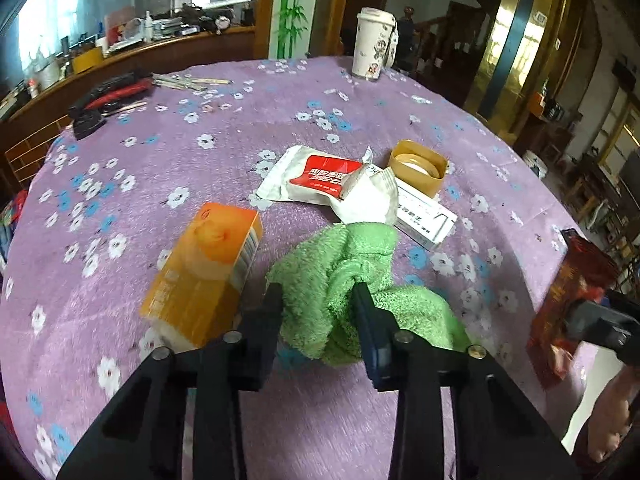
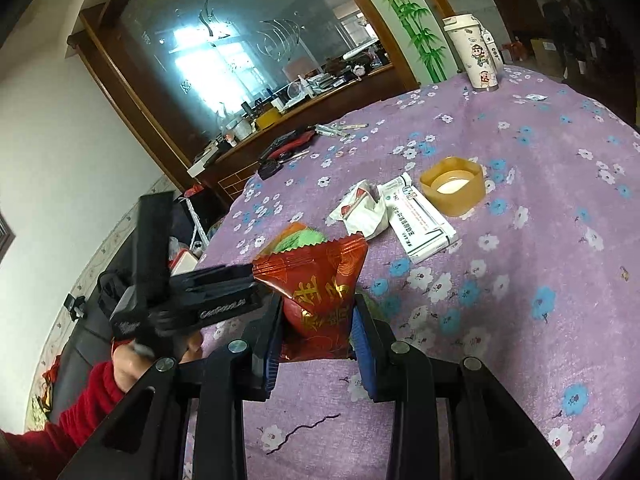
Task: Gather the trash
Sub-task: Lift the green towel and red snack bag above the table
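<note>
My left gripper [image 1: 316,296] pinches the green cloth [image 1: 360,272], lifting it off the clutter. My right gripper [image 2: 316,320] clamps the red wrapper [image 2: 320,280], trash collected.

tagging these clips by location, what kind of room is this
Probably a lived-in home dining or living room: a round table under a floral purple tablecloth, a cluttered wooden sideboard and a big mirror.

- My left wrist cam: close, angled down over surface [image 1: 200,152].
- My right wrist cam: close, shallower tilt.
- Both share white cup [image 1: 372,44] [image 2: 472,54].
</note>
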Available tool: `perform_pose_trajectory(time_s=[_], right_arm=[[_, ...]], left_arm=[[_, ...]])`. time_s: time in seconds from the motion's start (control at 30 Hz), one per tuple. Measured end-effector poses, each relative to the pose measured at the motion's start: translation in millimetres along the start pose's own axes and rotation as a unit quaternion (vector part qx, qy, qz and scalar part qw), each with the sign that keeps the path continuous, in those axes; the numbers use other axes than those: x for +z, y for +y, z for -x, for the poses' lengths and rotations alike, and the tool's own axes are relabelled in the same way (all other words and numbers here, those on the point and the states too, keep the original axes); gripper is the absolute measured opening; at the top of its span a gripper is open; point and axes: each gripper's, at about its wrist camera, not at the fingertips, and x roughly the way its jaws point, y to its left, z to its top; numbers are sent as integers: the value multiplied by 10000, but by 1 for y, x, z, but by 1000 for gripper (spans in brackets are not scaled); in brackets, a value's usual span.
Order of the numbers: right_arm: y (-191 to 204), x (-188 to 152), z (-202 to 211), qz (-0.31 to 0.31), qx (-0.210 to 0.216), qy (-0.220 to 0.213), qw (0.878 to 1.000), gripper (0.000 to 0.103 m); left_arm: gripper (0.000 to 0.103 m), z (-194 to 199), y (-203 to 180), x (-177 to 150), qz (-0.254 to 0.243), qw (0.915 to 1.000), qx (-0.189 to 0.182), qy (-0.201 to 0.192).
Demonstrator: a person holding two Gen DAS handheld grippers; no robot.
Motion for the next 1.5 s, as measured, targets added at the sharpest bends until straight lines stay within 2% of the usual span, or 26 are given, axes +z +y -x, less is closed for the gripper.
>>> perform_pose_trajectory(time_s=[0.1, 0.3, 0.5, 0.87, 1.17, 1.5], right_arm=[[7, -1, -2, 107, -171, -30, 9998, 34], [27, -8, -12, 412, -462, -27, 9981, 34], [44, -14, -24, 609, -480, 102, 9969, 34], [76, -22, -41, 901, -403, 262, 9948, 34], [95, -24, -43, 1098, -356, 263, 9930, 35], [114, -19, -44, 1308, -363, 187, 9906, 35]], left_arm=[[27, 21, -3, -10, 11, 9997, 104, -228], [26, 59, 1, -29, 97, 9972, 366, -647], [24, 89, 18, -48, 212, 9931, 629, -965], [19, 117, 51, -66, 547, 9877, 887, -1163], [18, 134, 60, -70, 657, 9840, 977, -1340], [18, 161, 58, -69, 564, 9776, 1167, -1659]])
